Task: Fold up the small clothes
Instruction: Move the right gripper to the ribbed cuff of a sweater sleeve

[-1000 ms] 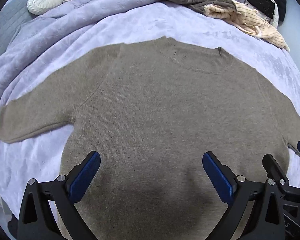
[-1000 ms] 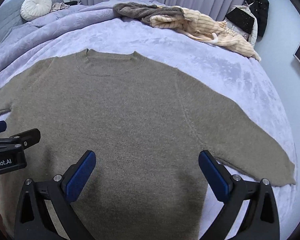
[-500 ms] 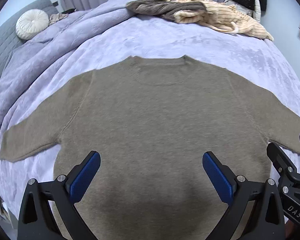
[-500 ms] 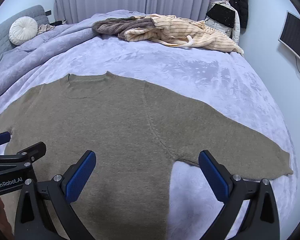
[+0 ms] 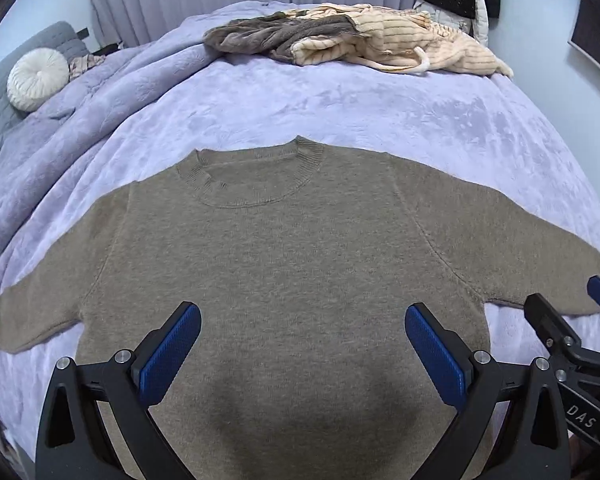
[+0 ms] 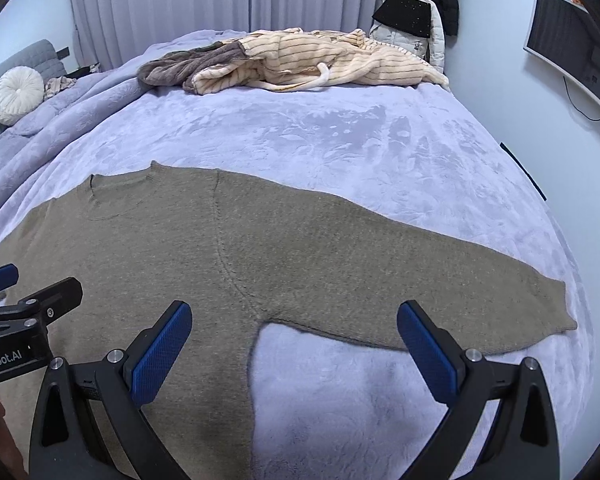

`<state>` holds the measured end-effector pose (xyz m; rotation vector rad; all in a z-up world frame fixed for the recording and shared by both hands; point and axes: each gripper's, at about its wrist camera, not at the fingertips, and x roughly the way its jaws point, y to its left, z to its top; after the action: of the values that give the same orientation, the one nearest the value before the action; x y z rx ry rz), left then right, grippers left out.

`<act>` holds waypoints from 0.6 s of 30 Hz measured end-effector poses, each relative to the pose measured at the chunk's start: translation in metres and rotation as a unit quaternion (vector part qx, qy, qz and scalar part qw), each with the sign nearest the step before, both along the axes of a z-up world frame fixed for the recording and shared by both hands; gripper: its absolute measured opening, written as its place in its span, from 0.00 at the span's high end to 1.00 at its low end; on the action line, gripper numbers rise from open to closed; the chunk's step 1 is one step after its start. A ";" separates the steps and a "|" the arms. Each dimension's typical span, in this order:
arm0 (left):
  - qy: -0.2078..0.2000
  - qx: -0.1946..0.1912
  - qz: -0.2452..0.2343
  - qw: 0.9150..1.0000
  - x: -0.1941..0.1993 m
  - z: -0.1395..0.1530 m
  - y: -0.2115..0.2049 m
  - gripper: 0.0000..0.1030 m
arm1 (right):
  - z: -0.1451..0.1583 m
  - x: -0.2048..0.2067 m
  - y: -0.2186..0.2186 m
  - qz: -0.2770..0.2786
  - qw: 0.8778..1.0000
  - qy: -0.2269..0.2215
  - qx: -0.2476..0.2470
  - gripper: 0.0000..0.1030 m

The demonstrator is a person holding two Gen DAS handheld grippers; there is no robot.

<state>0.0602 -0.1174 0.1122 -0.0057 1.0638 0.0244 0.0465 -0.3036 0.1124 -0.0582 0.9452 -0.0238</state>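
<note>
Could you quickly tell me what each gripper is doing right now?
Left gripper: open, empty, above the sweater.
Right gripper: open, empty.

one sweater [image 5: 300,264], one cushion [image 5: 38,79], two tongs [image 5: 302,344]

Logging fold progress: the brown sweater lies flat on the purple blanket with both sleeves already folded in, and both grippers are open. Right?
Not quite. The brown sweater lies flat on the purple blanket, but both sleeves are spread outward, as both wrist views show. Left gripper and right gripper are open.
</note>
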 end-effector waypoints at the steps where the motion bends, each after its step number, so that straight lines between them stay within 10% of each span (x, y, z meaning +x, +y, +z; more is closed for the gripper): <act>1: 0.001 -0.003 -0.004 1.000 0.002 0.000 -0.005 0.01 | 0.000 0.000 -0.005 -0.005 1.000 -0.001 0.000 0.01; 18: 0.019 0.011 -0.069 0.997 0.019 -0.009 -0.096 0.01 | -0.013 -0.008 -0.119 -0.117 0.993 0.003 -0.011 0.01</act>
<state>0.0788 -0.2135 0.1033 0.0875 1.1004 -0.0884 0.0380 -0.4227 0.0993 0.0333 0.9538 -0.2514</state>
